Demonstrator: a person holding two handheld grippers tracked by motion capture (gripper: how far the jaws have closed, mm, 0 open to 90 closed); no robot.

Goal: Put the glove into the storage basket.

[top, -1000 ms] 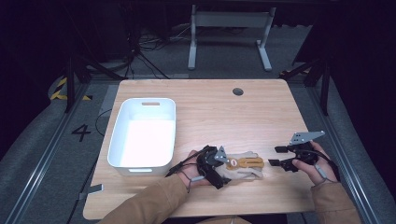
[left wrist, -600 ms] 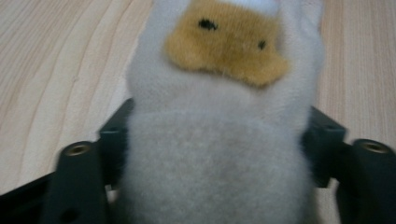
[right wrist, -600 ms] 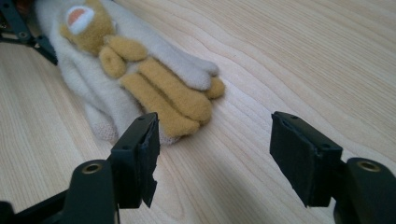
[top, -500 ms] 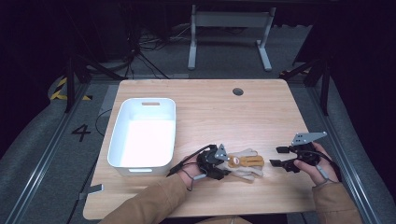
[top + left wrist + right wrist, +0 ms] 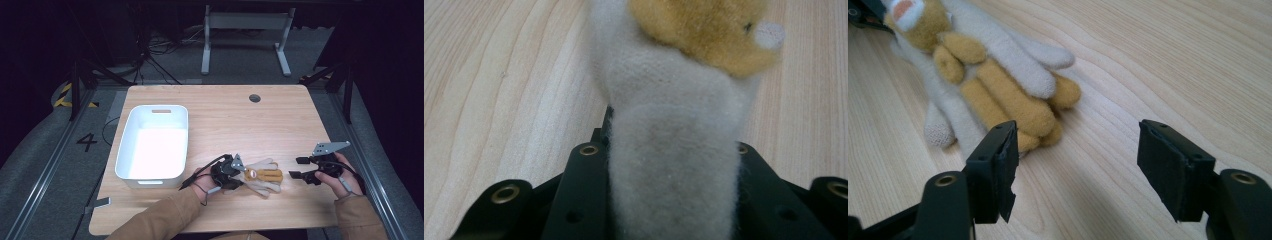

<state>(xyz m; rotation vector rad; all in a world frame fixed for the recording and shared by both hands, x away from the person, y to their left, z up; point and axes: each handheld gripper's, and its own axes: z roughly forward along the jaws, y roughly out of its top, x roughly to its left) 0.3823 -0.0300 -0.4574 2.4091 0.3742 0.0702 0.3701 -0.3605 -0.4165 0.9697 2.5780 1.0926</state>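
Two colours, cream and tan, mark the fuzzy glove lying flat.

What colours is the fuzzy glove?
The fuzzy knit glove is cream white with tan-orange patches, clearest in the right gripper view.

- The high view looks forward and down from above the person's side, taking in the whole table from well back.
- The left gripper view sits very close, facing along its jaws at the glove pressed between them.
- The right gripper view looks low across the tabletop, near the same glove, which all three views share.
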